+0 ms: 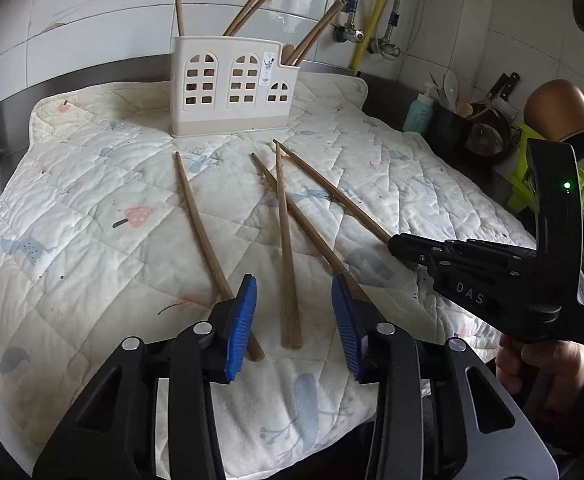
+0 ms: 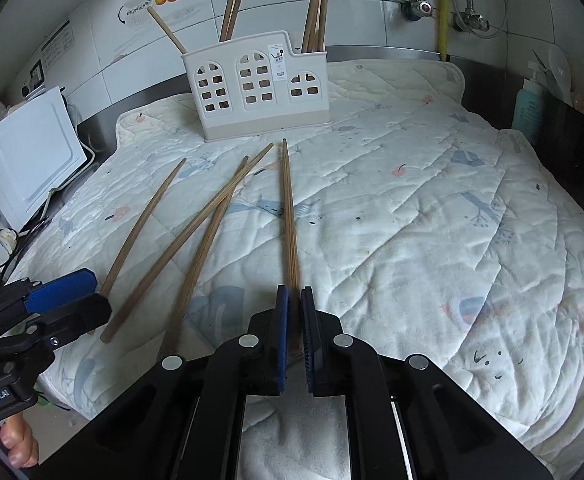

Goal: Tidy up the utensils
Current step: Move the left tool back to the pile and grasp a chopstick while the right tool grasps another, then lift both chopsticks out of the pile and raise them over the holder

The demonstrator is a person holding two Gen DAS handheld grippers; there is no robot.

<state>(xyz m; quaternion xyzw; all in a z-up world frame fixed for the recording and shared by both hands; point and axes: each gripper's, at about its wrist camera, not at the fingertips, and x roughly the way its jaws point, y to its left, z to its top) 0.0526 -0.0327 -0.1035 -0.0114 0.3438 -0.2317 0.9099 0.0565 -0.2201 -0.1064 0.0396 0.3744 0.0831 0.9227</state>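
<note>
Over the quilted cloth [image 1: 92, 208], seen from the left wrist, the left tongs [image 1: 293, 320] hang open, blue pads apart, with one loose chopstick [image 1: 288, 248] lying between them and another chopstick [image 1: 208, 240] running under the left pad. At twelve o'clock stands the cream holder [image 1: 232, 88] with chopsticks upright in it. At three o'clock the right tongs [image 1: 395, 246] meet the near end of a fourth chopstick [image 1: 331, 192].

From the right wrist, the right tongs [image 2: 295, 320] are pinched nearly together on the thick end of that chopstick [image 2: 288, 216], which points to twelve o'clock toward the holder [image 2: 260, 88]. Three more chopsticks [image 2: 196, 232] fan out at ten o'clock, and the left tongs [image 2: 58, 300] sit at nine o'clock. A white appliance [image 2: 28, 156] stands on the surface at ten o'clock.
</note>
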